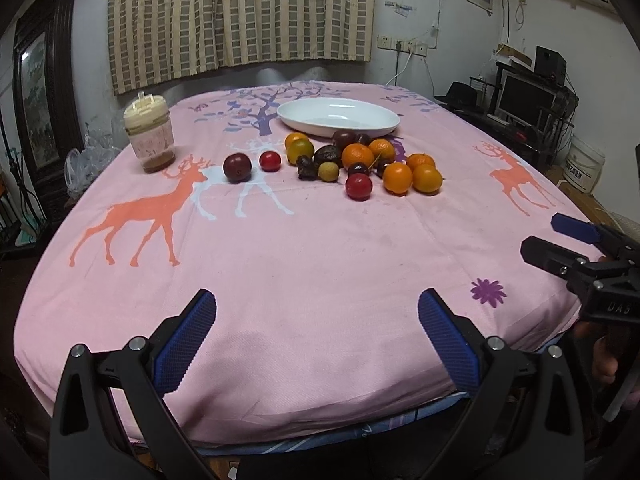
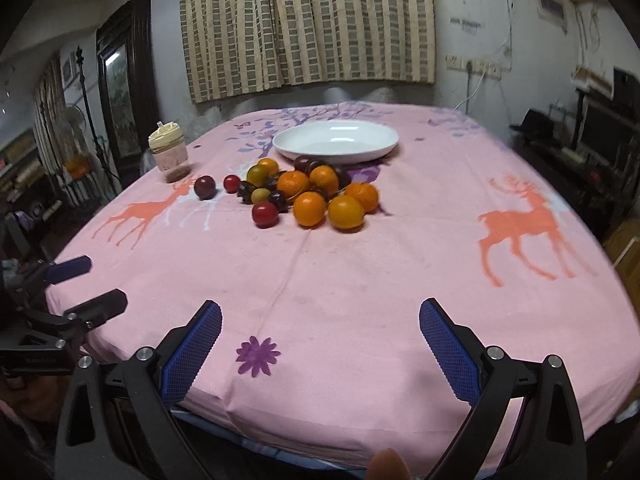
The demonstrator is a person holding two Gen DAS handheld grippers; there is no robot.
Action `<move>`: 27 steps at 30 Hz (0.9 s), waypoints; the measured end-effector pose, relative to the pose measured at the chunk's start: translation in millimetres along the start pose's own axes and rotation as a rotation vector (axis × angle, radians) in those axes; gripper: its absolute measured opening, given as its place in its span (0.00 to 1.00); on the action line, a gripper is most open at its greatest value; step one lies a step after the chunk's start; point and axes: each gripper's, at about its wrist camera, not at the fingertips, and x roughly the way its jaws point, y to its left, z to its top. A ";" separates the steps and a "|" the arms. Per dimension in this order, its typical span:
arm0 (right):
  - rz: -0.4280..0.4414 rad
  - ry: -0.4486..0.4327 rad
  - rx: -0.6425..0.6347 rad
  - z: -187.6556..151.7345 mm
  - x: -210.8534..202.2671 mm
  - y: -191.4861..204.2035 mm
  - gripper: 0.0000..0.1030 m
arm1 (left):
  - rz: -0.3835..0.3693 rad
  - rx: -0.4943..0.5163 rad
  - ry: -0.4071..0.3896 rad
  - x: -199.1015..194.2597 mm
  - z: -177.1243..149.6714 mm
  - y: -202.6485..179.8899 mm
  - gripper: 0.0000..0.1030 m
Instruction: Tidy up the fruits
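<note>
A pile of fruit lies mid-table in front of a white oval plate (image 1: 338, 117), which is empty. The pile holds several oranges (image 1: 397, 177), red plums (image 1: 359, 186), dark plums and a small green fruit (image 1: 328, 171). A dark plum (image 1: 237, 167) and a red one (image 1: 270, 161) lie apart to the left. In the right wrist view the plate (image 2: 335, 140) and oranges (image 2: 309, 209) show too. My left gripper (image 1: 316, 304) is open and empty over the near table edge. My right gripper (image 2: 320, 314) is open and empty, also near the front edge; it shows in the left wrist view (image 1: 538, 236).
A lidded jar (image 1: 149, 134) with brown contents stands at the table's left. The table wears a pink cloth with deer prints (image 1: 140, 216). Shelves and a monitor (image 1: 524, 96) stand to the right, a dark cabinet (image 1: 40, 92) to the left.
</note>
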 end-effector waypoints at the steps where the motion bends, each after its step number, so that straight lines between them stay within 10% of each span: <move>1: 0.014 0.006 0.004 0.6 5.7 -3.4 0.96 | 0.003 0.000 0.001 5.1 0.5 3.3 0.96; 6: -0.033 0.055 -0.010 21.7 37.5 -17.2 0.96 | -0.027 -0.028 0.010 30.0 9.4 20.0 0.96; 17: -0.025 0.223 -0.078 72.6 125.5 -27.4 0.57 | -0.124 0.012 0.033 71.5 56.1 25.5 0.95; 27: 0.030 0.294 -0.061 88.6 159.0 -36.0 0.52 | -0.241 0.102 0.112 126.9 101.1 -0.8 0.71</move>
